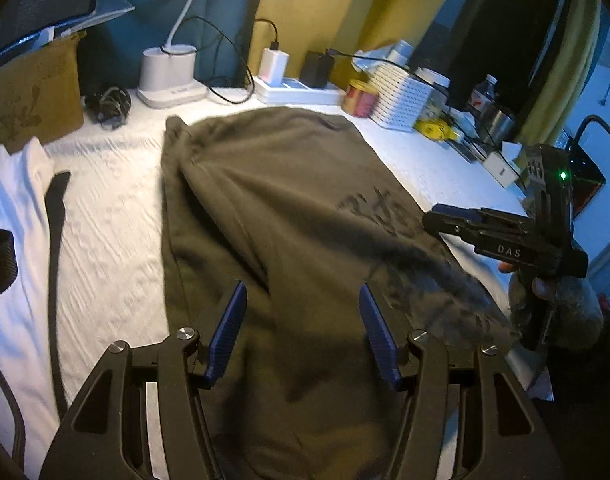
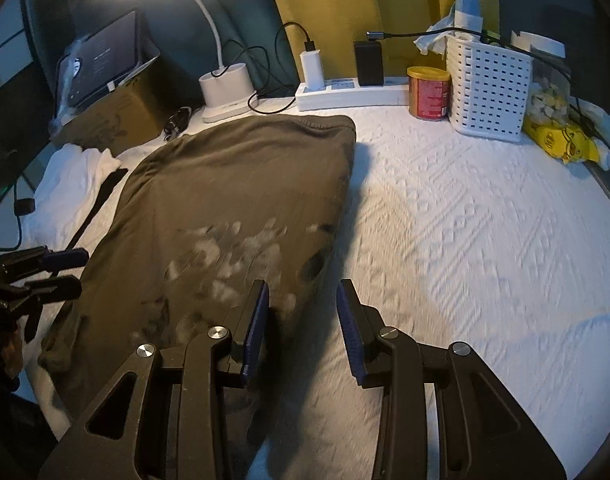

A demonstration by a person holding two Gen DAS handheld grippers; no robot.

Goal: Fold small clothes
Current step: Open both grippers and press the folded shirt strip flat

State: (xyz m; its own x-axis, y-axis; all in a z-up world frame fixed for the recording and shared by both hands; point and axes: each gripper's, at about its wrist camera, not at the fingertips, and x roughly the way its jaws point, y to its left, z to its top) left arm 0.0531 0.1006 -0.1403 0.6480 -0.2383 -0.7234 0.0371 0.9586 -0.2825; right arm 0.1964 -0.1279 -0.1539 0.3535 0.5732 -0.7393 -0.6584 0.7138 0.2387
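Note:
An olive-brown garment (image 1: 273, 208) with a worn printed graphic lies spread on the white textured table cover (image 1: 109, 208); it also shows in the right wrist view (image 2: 233, 200). My left gripper (image 1: 303, 328) is open and empty, hovering over the garment's near part. My right gripper (image 2: 303, 332) is open and empty over the garment's right edge near the front. The right gripper also shows in the left wrist view (image 1: 457, 220) at the garment's right side. The left gripper shows in the right wrist view (image 2: 69, 274) at the garment's left side.
A white garment (image 1: 13, 216) with a black strap (image 1: 55, 240) lies at the left. Along the back stand a cardboard box (image 2: 113, 116), lamp base (image 2: 225, 88), power strip (image 2: 345, 94) with chargers, red can (image 2: 429, 94), white basket (image 2: 487, 88) and yellow packet (image 2: 561, 140).

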